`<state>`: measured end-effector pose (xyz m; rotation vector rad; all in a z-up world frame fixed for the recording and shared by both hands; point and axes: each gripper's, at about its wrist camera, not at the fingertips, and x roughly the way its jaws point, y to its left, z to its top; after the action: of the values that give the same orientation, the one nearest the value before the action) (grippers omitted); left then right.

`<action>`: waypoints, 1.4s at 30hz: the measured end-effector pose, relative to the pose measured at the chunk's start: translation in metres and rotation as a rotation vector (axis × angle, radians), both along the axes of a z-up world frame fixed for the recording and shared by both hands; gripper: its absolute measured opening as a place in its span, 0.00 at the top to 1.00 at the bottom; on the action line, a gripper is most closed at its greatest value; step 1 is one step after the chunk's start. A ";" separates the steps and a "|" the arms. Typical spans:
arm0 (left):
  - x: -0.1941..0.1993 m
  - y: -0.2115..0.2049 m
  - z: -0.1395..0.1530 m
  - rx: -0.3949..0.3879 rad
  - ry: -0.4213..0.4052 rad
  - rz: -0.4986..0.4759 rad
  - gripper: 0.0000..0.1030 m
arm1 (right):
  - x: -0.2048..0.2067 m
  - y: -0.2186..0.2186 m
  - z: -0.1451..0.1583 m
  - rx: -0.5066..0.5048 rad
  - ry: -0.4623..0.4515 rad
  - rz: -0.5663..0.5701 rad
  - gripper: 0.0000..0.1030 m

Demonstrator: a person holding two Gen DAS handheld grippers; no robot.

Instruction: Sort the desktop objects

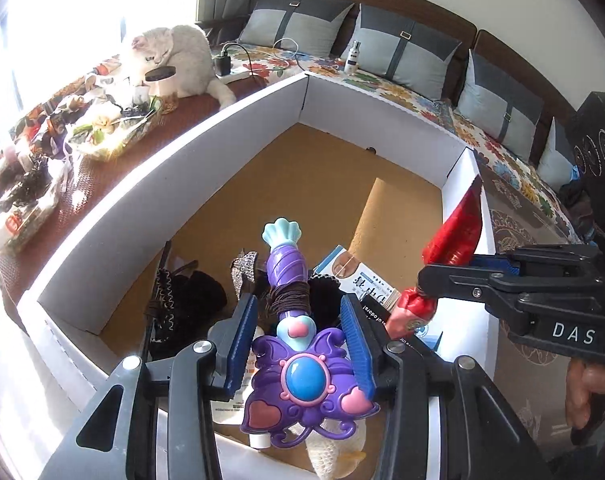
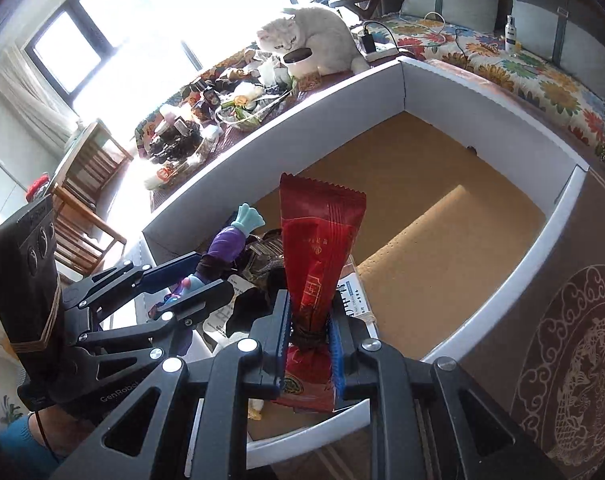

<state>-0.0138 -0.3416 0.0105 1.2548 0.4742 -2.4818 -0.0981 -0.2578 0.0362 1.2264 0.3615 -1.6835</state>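
My left gripper (image 1: 300,312) is shut on a purple toy wand (image 1: 298,344) with a blue gem and a teal shell tip, held above the near corner of a white-walled box (image 1: 150,184) with a brown floor. My right gripper (image 2: 308,312) is shut on a red snack packet (image 2: 318,248), upright, over the same box. The left gripper with the wand (image 2: 226,244) shows at left in the right wrist view; the right gripper with the packet (image 1: 454,240) shows at right in the left wrist view. Dark knitted items (image 1: 190,292) and a small carton (image 1: 358,276) lie in the box's near corner.
A white cat (image 1: 178,56) sits by a cup beyond the box's far wall, beside a cluttered tray of snacks (image 1: 102,128). A sofa with grey cushions (image 1: 406,56), cables and a small bottle (image 1: 352,58) lies behind. A patterned brown surface (image 2: 562,340) lies to the box's right.
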 end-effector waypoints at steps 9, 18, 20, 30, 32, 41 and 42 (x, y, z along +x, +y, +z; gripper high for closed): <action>0.031 0.004 0.024 -0.072 0.096 0.066 0.10 | 0.001 0.016 0.008 0.050 0.092 -0.094 0.08; 0.034 0.034 0.044 -0.228 0.010 0.181 0.09 | -0.011 0.061 0.038 0.052 0.152 -0.247 0.02; 0.040 0.040 0.050 -0.210 0.029 0.212 0.09 | -0.011 0.065 0.041 0.065 0.175 -0.270 0.02; 0.044 0.045 0.048 -0.186 -0.101 0.202 0.09 | -0.004 0.069 0.047 0.069 0.202 -0.287 0.00; 0.048 0.044 0.052 -0.176 -0.075 0.218 0.09 | 0.000 0.063 0.046 0.100 0.210 -0.265 0.00; 0.049 0.040 0.059 -0.198 -0.038 0.227 0.09 | 0.004 0.055 0.046 0.101 0.229 -0.264 0.00; 0.051 0.040 0.059 -0.200 -0.026 0.235 0.09 | 0.004 0.054 0.045 0.102 0.228 -0.265 0.00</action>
<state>0.0369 -0.3020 0.0698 1.0848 0.3360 -2.2518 -0.0945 -0.2034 0.0812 1.1988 0.4428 -2.0640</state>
